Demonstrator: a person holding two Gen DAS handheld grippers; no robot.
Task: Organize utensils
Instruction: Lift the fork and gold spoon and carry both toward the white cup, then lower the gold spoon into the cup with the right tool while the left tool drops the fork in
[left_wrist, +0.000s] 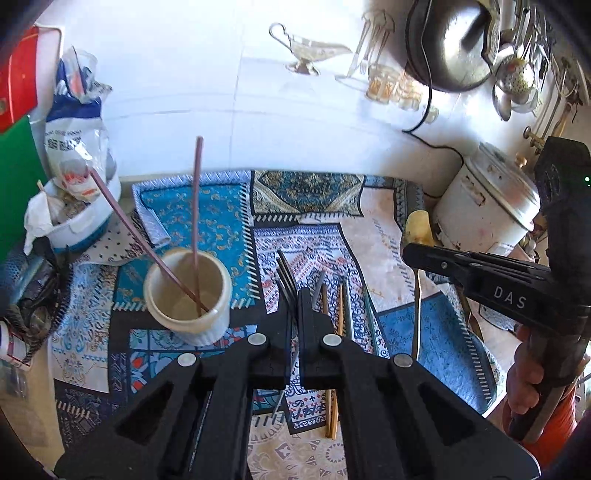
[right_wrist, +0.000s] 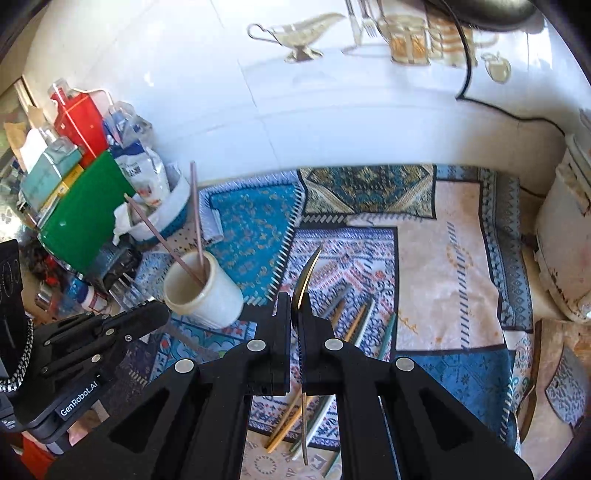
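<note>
My left gripper (left_wrist: 295, 300) is shut on a metal fork (left_wrist: 285, 272); the tines stick up past the fingertips and the handle hangs below. A white ribbed cup (left_wrist: 188, 299) stands just to its left, holding two purple chopsticks (left_wrist: 196, 206). My right gripper (right_wrist: 295, 306) is shut on a metal spoon (right_wrist: 307, 275), seen edge on, above the patterned mat (right_wrist: 443, 258). Loose chopsticks (right_wrist: 354, 317) lie on the mat under both grippers. The right gripper (left_wrist: 408, 253) also shows in the left wrist view, and the left gripper (right_wrist: 160, 312) shows beside the cup (right_wrist: 205, 295) in the right wrist view.
A white rice cooker (left_wrist: 487, 206) stands at the right end of the mat, with a black cord (left_wrist: 436, 144) running up the tiled wall. Bags, a tub and a green board (right_wrist: 85, 221) crowd the left side behind the cup. A wooden board (right_wrist: 561, 369) lies at the right.
</note>
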